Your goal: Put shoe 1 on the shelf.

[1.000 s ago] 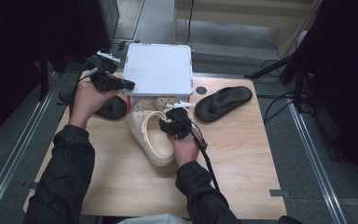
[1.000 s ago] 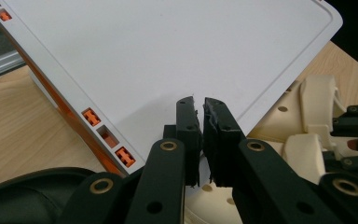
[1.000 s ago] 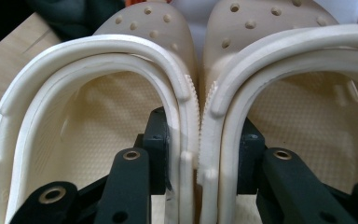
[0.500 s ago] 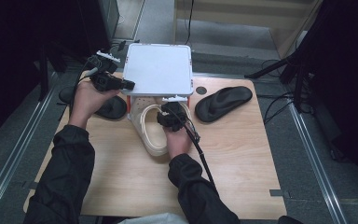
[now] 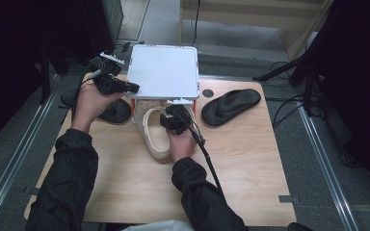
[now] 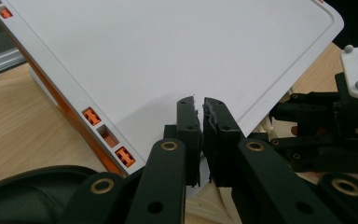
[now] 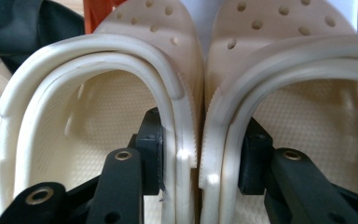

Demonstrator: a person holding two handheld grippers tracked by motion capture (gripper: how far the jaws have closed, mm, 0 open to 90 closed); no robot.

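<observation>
My left gripper [image 5: 134, 87] [image 6: 201, 105] is shut on the near edge of a white box lid [image 5: 163, 72] [image 6: 168, 46], holding it tilted up over the box. My right gripper [image 5: 173, 115] [image 7: 200, 158] is shut on the touching side walls of a pair of cream clogs [image 5: 154, 137], one jaw inside the left clog [image 7: 98, 93], the other inside the right clog [image 7: 307, 70]. The clogs' perforated toes point under the raised lid. In the left gripper view the right gripper [image 6: 335, 121] sits just right of the lid.
A black sandal [image 5: 231, 106] lies right of the box and another [image 5: 113, 110] [image 6: 28, 186] lies left of it, under my left hand. Orange clips [image 6: 93, 116] line the lid's side. The wooden table [image 5: 250, 159] has free room in front.
My right gripper has slid the clogs a little left and forward, toes farther under the lid. The left gripper has kept the lid raised in place.
</observation>
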